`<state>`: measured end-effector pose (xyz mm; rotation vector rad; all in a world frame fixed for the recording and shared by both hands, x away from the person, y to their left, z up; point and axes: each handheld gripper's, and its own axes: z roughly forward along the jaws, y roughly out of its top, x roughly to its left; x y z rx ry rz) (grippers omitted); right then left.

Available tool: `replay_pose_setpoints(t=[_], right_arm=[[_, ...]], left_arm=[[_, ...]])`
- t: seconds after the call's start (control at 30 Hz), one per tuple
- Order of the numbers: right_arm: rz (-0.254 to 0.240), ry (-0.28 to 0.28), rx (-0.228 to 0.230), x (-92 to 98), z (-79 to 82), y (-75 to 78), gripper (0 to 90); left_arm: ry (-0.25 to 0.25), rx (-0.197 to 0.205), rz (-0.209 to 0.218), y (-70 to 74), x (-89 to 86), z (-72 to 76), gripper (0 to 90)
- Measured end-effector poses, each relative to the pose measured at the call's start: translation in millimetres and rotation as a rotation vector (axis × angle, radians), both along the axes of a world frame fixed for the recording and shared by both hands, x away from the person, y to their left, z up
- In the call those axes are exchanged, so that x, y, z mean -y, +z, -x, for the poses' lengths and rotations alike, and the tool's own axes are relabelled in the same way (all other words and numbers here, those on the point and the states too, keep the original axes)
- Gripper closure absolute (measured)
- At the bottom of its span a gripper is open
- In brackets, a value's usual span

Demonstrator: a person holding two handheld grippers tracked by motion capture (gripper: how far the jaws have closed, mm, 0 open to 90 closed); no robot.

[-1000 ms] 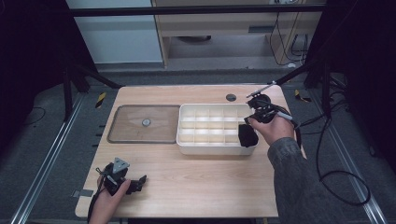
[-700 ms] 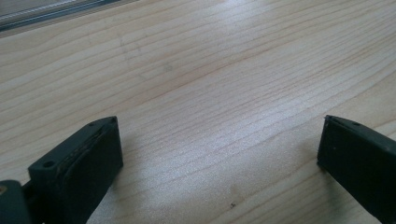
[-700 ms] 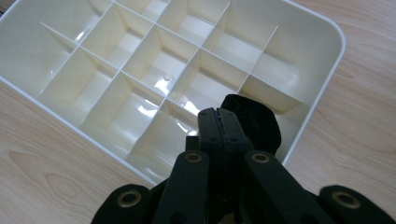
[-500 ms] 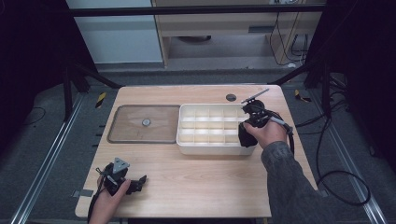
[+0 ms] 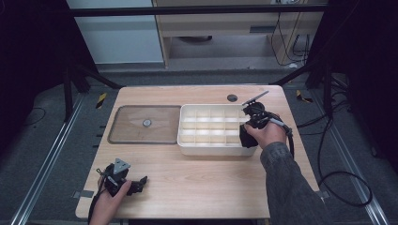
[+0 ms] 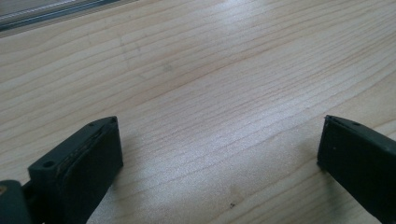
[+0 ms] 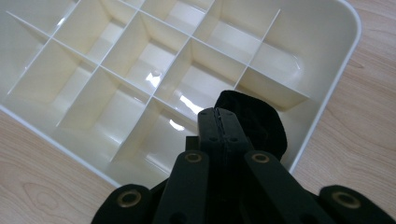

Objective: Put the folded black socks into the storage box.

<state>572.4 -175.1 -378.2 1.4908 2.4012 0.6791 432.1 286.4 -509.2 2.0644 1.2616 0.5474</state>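
The left gripper (image 5: 123, 179) lies low on the worktop (image 5: 202, 183) at seven o'clock, jaws released. At three o'clock, the right gripper (image 7: 219, 122) tips down, jaws clenched on a black cloth (image 7: 254, 123) over the divided tray (image 5: 206, 147), in its near right corner compartment.

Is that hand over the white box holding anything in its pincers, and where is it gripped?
Yes: the right gripper is shut on a black piece of cloth, pinched at its upper edge, hanging over the white compartment box.
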Motion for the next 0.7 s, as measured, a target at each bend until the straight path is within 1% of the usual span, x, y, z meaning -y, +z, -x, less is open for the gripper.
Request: replay_pose_setpoints(t=[0.13,0.27,0.37,0.5,0.57,0.7], right_arm=[[0.0,-0.017,0.004,2.9,-1.3,0.4,90.0],[0.005,-0.021,0.009,6.2,-1.3,-0.2,90.0],[0.006,-0.033,0.001,9.3,-1.9,-1.7,90.0],[0.017,-0.047,-0.014,15.0,-3.3,-8.3,90.0],[0.016,-0.055,-0.015,17.5,-3.6,-11.2,90.0],[0.014,-0.067,-0.032,23.0,-3.4,-15.4,90.0]], left_arm=[[-0.002,0.0,-0.002,0.0,-0.1,-0.1,0.0],[-0.003,0.001,-0.001,0.0,0.0,0.0,0.0],[-0.004,0.001,-0.001,-0.1,0.1,0.1,0.0],[-0.004,0.001,-0.001,0.0,0.1,0.1,0.0],[-0.006,0.0,-0.003,0.1,-0.1,0.1,0.0],[-0.007,-0.001,-0.005,0.2,-0.2,0.1,0.0]])
